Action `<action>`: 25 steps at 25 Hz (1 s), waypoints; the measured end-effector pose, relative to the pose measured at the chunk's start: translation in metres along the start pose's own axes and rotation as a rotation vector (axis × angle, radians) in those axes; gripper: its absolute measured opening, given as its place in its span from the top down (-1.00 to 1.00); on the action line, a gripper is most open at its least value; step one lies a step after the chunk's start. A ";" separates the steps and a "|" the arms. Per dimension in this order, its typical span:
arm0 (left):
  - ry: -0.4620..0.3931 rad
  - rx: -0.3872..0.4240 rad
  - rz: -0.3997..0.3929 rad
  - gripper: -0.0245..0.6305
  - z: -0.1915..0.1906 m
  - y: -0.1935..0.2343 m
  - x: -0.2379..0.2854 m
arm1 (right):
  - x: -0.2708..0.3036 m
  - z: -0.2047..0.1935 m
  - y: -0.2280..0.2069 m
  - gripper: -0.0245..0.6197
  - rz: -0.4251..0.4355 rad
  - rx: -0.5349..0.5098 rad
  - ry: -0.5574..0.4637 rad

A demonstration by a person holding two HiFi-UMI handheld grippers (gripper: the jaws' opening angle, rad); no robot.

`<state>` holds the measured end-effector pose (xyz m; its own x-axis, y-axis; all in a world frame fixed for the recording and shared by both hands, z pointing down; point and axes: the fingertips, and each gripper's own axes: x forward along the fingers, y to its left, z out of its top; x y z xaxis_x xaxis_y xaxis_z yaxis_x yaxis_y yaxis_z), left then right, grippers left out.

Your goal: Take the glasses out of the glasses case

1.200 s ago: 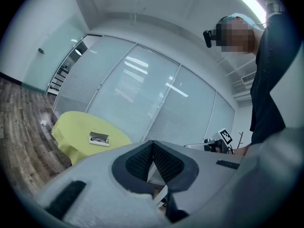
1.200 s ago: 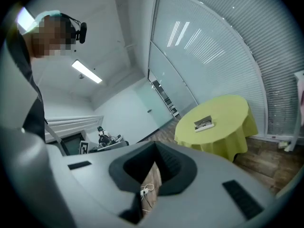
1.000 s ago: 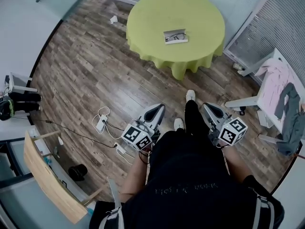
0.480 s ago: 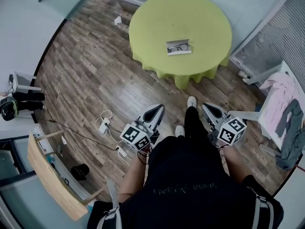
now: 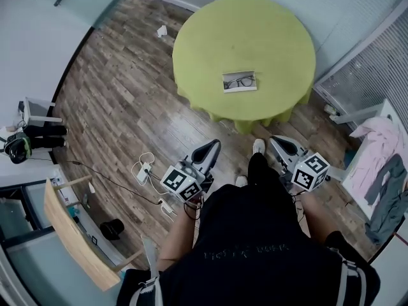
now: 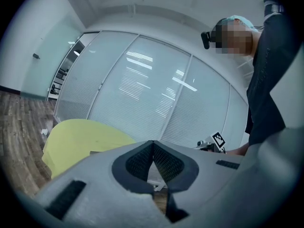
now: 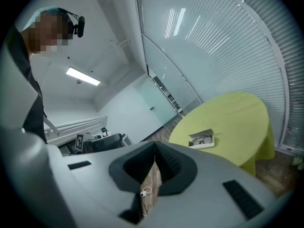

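Lime-green cloth covers the round table (image 5: 268, 30) in the head view's upper middle, where the open white glasses case (image 5: 239, 88) holds the dark-framed glasses (image 5: 240, 80); the grey left gripper (image 5: 212, 145) and grey right gripper (image 5: 275, 141) hang at lower centre, well apart from it. Left gripper view: jaws closed tip to tip on nothing, table at lower left; right gripper view: jaws likewise together and empty, case with glasses at centre right.

Office meeting room. I stand on wood-plank flooring (image 5: 121, 101) enclosed by glass partitions with blinds (image 6: 156, 99). A round table under a yellow-green cloth (image 5: 255, 37), a ceiling strip light (image 7: 83, 76) and a floor power strip (image 5: 144, 169) furnish it.
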<state>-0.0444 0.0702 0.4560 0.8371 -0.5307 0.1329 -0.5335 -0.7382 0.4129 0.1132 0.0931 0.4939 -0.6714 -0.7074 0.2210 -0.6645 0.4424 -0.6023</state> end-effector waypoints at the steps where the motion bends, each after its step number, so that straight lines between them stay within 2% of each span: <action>1: 0.002 -0.001 0.007 0.89 0.002 0.003 0.005 | 0.002 0.004 -0.005 0.84 0.003 0.001 0.002; 9: -0.016 -0.034 0.045 0.89 0.016 0.015 0.047 | 0.013 0.024 -0.044 0.84 0.038 0.026 0.018; 12: -0.022 -0.020 0.060 0.89 0.021 0.019 0.056 | 0.022 0.030 -0.054 0.83 0.059 0.026 0.033; 19: -0.038 -0.023 0.100 0.89 0.027 0.027 0.060 | 0.033 0.031 -0.063 0.83 0.075 0.013 0.079; 25: -0.033 -0.033 0.094 0.89 0.029 0.037 0.069 | 0.042 0.037 -0.066 0.83 0.064 0.002 0.085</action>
<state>-0.0099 -0.0063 0.4543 0.7789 -0.6107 0.1425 -0.6046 -0.6708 0.4295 0.1409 0.0136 0.5150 -0.7379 -0.6284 0.2464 -0.6188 0.4841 -0.6186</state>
